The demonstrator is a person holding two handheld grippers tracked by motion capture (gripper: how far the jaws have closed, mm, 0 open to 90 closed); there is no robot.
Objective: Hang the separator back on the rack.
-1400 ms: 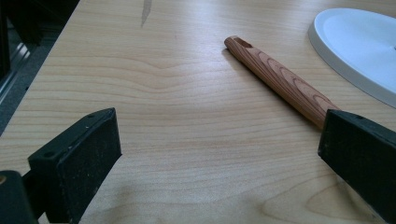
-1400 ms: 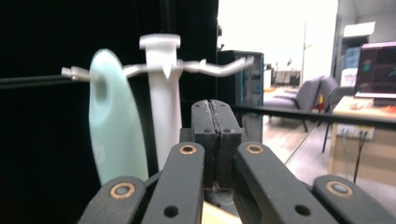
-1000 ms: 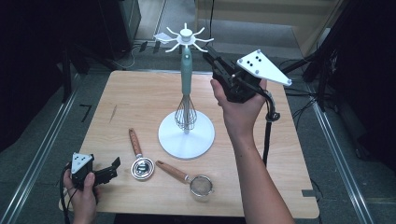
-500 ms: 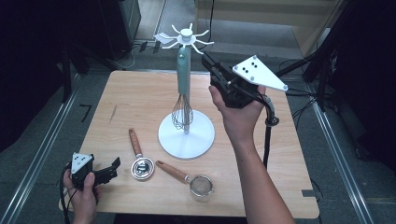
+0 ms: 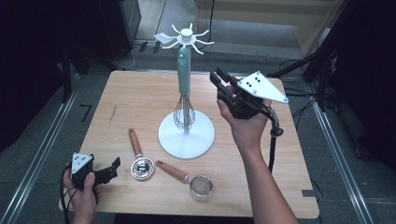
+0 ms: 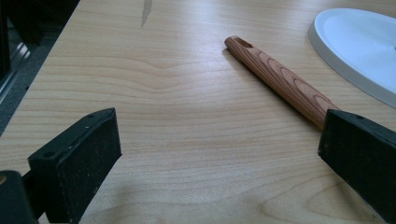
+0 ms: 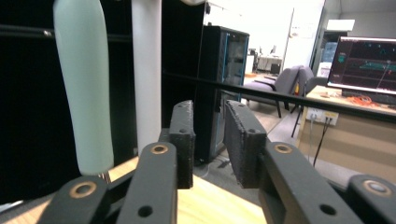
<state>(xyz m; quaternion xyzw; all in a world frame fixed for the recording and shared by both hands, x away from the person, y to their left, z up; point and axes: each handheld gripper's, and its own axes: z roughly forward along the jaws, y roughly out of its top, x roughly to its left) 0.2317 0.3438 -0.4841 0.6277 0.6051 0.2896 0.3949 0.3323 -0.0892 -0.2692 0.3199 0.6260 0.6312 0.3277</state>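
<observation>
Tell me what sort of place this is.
Probably an office or lab recording station: a lit computer monitor on a desk, grey office chairs, and a light wooden table holding a white hook-topped utensil stand.

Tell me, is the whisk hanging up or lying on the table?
Hanging up. The whisk dangles upright from the white rack, wires pointing down just above the rack's round base.

The left gripper [image 6: 219,163] hangs low over the table [image 6: 177,116], jaws wide apart. A wooden handle [image 6: 280,81] lies far right, near the white base [image 6: 359,46].
</observation>
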